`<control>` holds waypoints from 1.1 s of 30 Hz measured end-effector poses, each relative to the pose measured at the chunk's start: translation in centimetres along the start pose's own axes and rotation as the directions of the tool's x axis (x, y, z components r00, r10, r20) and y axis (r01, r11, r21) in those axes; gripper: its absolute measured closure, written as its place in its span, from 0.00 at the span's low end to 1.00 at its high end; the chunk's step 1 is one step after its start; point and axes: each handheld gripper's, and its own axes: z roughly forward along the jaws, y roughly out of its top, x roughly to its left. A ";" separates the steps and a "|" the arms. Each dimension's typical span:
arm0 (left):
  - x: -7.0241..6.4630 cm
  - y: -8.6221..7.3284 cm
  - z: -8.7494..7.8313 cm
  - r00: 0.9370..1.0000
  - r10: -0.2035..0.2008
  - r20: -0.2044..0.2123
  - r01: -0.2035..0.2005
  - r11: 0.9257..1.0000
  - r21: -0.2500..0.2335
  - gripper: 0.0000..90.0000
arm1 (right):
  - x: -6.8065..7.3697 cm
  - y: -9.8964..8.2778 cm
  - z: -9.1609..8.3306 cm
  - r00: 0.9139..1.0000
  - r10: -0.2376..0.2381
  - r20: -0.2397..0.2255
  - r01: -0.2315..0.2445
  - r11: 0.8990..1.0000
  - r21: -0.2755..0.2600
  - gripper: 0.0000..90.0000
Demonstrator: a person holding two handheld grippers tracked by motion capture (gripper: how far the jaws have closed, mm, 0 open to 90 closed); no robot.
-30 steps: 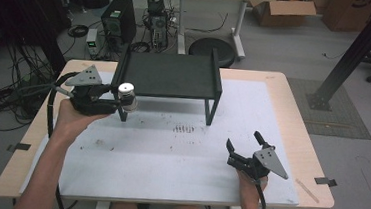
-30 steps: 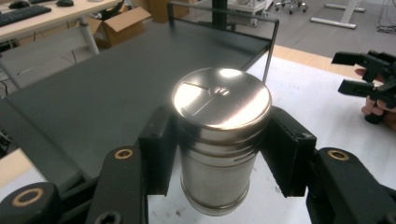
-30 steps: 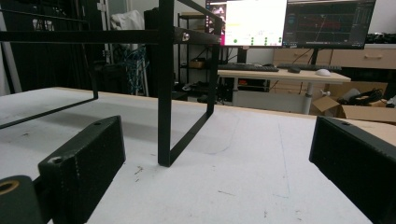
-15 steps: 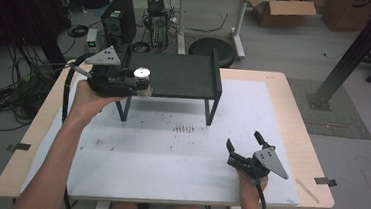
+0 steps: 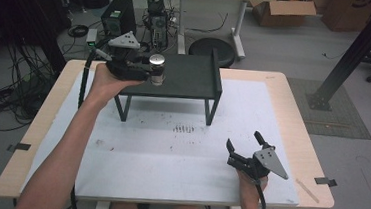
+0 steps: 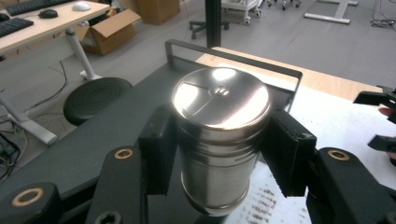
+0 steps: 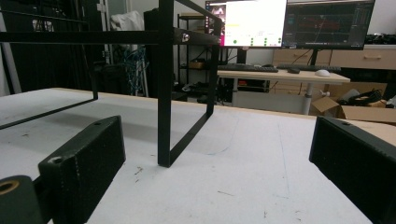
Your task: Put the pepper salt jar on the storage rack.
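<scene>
Over the black shelf point(image 5: 180, 76) at ten o'clock, the left gripper point(image 5: 152, 73) is clamping its jaws on a steel shaker point(image 6: 219, 140), gripping mid-body; it looks rigid, slick, fairly light. The right gripper point(image 5: 242, 151) is resting with jaws apart.

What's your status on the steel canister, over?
Left gripper shut on steel canister, held upright above black shelf. Right gripper open, resting on the table. Nothing in the way.

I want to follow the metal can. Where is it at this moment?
In the high view, the metal can is held in the left gripper above the black shelf's left end.
</scene>
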 end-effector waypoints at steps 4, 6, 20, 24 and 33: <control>0.5 0.3 1.2 1.000 -0.011 0.005 0.011 1.000 0.014 0.55 | 0.0 0.0 0.0 1.000 0.000 0.001 0.000 1.000 -0.001 0.04; 0.7 0.4 1.8 1.000 -0.021 0.007 0.021 1.000 0.017 0.55 | 0.0 0.0 0.0 1.000 0.000 0.001 0.000 1.000 -0.001 0.04; 1.9 -0.4 4.8 0.997 -0.081 -0.009 0.081 0.997 0.021 0.55 | 0.0 0.0 0.0 1.000 0.001 0.000 -0.001 1.000 0.004 0.04; 2.1 -0.6 5.2 0.996 -0.086 -0.011 0.086 0.996 0.035 0.55 | 0.0 0.0 0.0 1.000 0.001 0.001 -0.001 1.000 0.004 0.04; 2.4 -1.0 6.0 0.996 -0.088 -0.020 0.089 0.994 0.055 0.55 | 0.0 0.0 0.0 1.000 0.001 0.001 -0.001 1.000 0.004 0.04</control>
